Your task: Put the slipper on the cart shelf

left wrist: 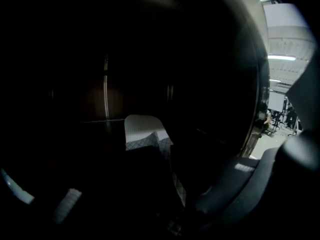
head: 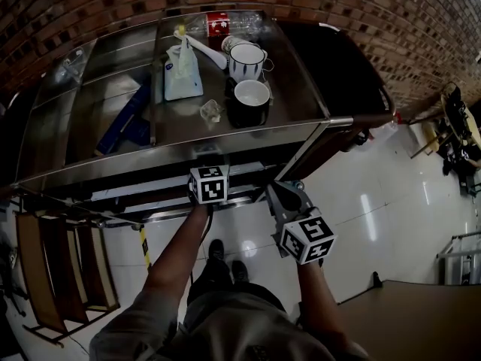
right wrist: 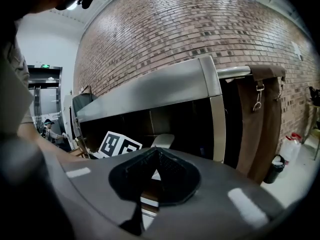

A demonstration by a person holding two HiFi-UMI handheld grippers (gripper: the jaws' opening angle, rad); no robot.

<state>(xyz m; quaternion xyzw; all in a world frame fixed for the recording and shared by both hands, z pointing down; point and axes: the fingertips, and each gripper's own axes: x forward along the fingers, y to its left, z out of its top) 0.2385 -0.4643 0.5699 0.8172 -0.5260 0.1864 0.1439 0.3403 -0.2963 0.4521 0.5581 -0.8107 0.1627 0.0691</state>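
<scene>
A white quilted slipper (left wrist: 142, 131) lies in the dark of the cart shelf, and one edge of it runs back between the jaws of my left gripper (left wrist: 155, 199). Those jaws stand apart, the grey right finger (left wrist: 240, 184) clear of the slipper. From above, only the left gripper's marker cube (head: 208, 184) shows, at the front edge of the steel cart (head: 301, 96). The right gripper view shows the pale slipper (right wrist: 162, 140) on the shelf beside that cube. My right gripper (right wrist: 156, 156) is shut with nothing in it and hangs in front of the cart (head: 278, 194).
On the cart top stand two mugs (head: 248, 60) (head: 252, 96), a white bag (head: 183, 70), a bottle (head: 225, 22) and a blue object (head: 128, 119). A brick wall is behind. A wooden rack (head: 60, 269) stands at the left. Brown straps (right wrist: 260, 124) hang at the cart's right end.
</scene>
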